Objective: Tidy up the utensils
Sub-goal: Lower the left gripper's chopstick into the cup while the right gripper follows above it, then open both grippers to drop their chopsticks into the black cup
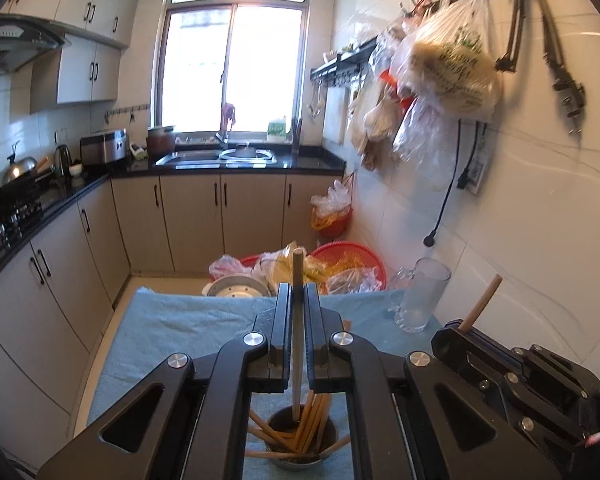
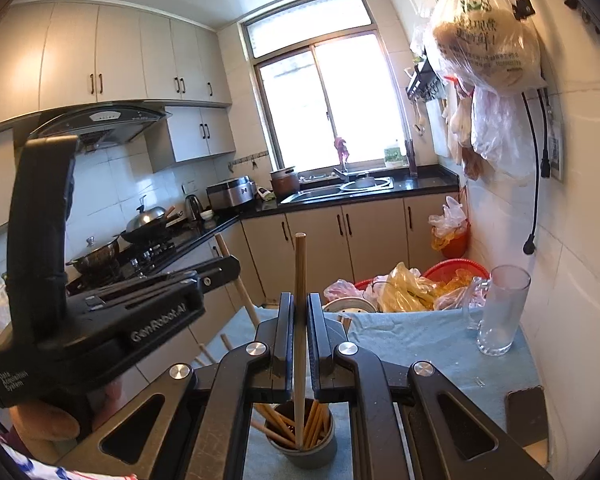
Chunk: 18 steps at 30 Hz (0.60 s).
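Above the round metal cup (image 2: 306,446) of wooden chopsticks (image 2: 314,424), each gripper's fingers, left (image 1: 298,300) and right (image 2: 300,308), are closed on one upright chopstick.

Left tool (image 1: 298,300): matte black linkage arms, round silver pivot screws. Right tool (image 2: 300,308): same build. Left casing carries white "GenRobot.AI" lettering.

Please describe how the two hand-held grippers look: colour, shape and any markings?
Both are matte black with silver round pivot bolts and triangular cut-outs in the link arms. The left hand-held gripper carries white "GenRobot.AI" lettering and a curved black handle; the right hand-held gripper has flat parallel fingers.
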{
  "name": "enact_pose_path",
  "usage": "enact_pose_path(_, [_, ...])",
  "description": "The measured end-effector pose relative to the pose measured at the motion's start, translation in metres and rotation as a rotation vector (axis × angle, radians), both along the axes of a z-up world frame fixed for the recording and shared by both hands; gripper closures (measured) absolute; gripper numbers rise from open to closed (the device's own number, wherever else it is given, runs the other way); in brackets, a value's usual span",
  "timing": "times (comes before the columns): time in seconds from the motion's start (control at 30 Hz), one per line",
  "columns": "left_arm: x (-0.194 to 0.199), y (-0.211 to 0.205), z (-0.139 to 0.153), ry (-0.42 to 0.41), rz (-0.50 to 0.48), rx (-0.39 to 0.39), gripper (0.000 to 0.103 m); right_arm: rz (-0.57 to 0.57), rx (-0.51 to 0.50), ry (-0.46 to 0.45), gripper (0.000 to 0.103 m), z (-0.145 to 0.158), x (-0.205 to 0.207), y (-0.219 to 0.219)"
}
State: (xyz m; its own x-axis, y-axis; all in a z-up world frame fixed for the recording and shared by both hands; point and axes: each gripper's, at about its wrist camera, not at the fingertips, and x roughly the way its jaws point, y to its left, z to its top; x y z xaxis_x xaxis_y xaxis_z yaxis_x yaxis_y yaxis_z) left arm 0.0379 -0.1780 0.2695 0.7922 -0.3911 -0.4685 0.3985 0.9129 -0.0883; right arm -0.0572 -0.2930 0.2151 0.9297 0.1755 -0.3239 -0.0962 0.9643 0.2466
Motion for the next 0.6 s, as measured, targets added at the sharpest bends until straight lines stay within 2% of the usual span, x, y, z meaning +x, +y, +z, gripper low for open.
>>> enact_pose_path(0.17, [0.015,-0.003,-0.025,0.066,0.009,0.019,0.098,0.004,0.02,0.077,0.096,-0.033,0.019,0.0])
enact_pose_path(0.27, [0.017,-0.001,-0.03,0.087,0.014,0.014,0.098,0.013,0.025,0.114,0.096,-0.049,0.024,0.001])
enact_pose_path(0.43, [0.005,0.002,-0.022,0.055,0.011,0.004,0.097,0.032,0.035,0.155,0.096,-0.066,0.032,0.003])
enact_pose_path(0.5, [-0.001,0.002,-0.017,0.044,0.003,0.003,0.094,0.041,0.034,0.169,0.096,-0.071,0.034,0.004])
enact_pose_path(0.6, [-0.014,0.007,-0.01,0.023,0.005,-0.003,0.076,0.052,0.029,0.179,0.096,-0.076,0.036,0.006])
